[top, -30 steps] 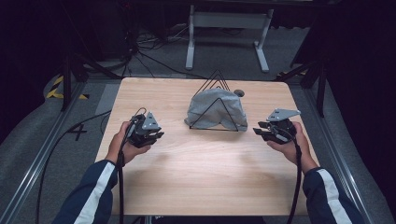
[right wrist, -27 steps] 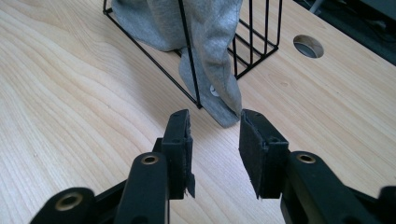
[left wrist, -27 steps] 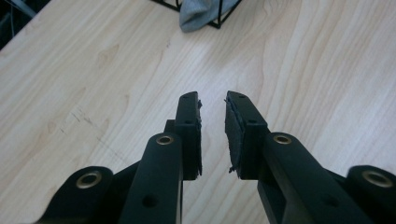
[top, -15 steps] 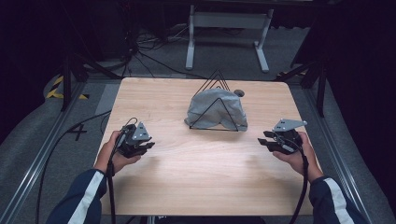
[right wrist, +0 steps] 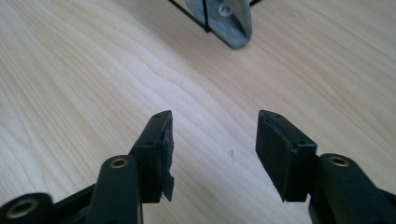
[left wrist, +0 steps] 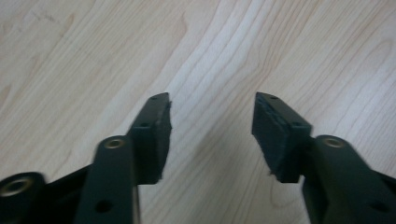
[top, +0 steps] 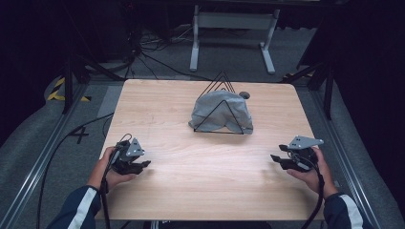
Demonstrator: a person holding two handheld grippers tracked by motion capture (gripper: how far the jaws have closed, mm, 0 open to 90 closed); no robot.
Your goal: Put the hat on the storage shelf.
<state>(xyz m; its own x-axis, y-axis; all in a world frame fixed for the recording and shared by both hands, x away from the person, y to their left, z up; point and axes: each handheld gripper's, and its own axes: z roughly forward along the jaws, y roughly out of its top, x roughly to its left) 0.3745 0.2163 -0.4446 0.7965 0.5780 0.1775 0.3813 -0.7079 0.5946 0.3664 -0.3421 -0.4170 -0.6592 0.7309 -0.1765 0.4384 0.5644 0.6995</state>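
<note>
Now | wooden table [top: 205,181] on grey floor [top: 28,143] | left tool [top: 138,167], right tool [top: 282,160]: jaws just opening, empty

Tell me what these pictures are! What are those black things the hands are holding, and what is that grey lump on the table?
A person sits at a wooden table and holds a tool in each hand. Each tool ends in a claw with two black jaws that can pinch things.

The big picture comes from a camera up high, looking down. There you see the left claw and the right claw, both low near the table's front edge.

The other two pictures come from little cameras riding on the tools, looking along the jaws. Both claws have just been opening. Nothing is between the jaws, just bare wood underneath.

In the middle lies a grey cloth bunched up in a black wire rack shaped like triangles. Nobody is touching it.
</note>
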